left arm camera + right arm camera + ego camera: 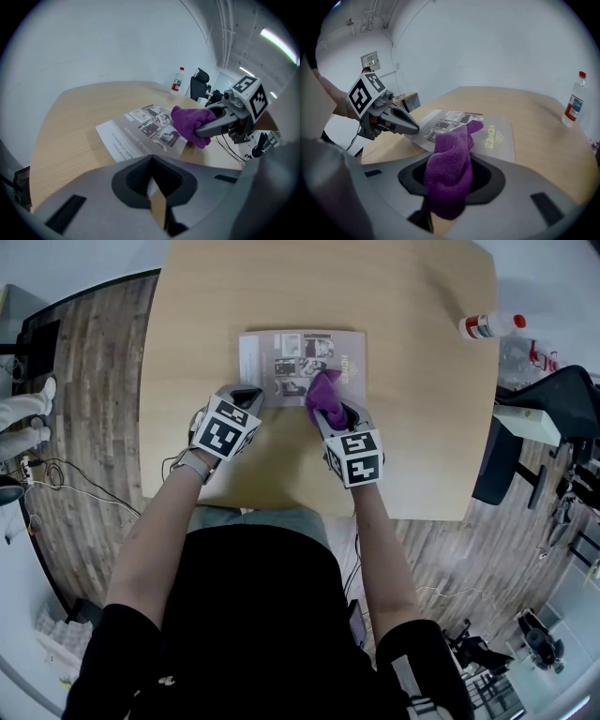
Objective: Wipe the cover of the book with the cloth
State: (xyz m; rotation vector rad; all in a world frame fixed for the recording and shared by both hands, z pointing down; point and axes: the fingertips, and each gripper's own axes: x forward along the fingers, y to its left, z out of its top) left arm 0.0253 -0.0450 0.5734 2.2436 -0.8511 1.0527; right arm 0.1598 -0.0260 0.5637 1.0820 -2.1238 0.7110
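The book [302, 367] lies flat, cover up, near the middle of the wooden table [412, 446], with its long side running across in front of me. The purple cloth [324, 397] rests on the near part of the cover, a little right of its middle, and its free end reaches out over the printed photos. My right gripper [330, 414] has its jaws closed on the bunched cloth. In the right gripper view the fabric fills the gap between them and hangs down past the near side. My left gripper [249, 399] is on the book's near left corner, jaws fully together with nothing between them. Its tip seems to touch the edge of the cover. Far off at the table's right corner a clear bottle [574, 101] with a red cap stands upright, well apart from the book.
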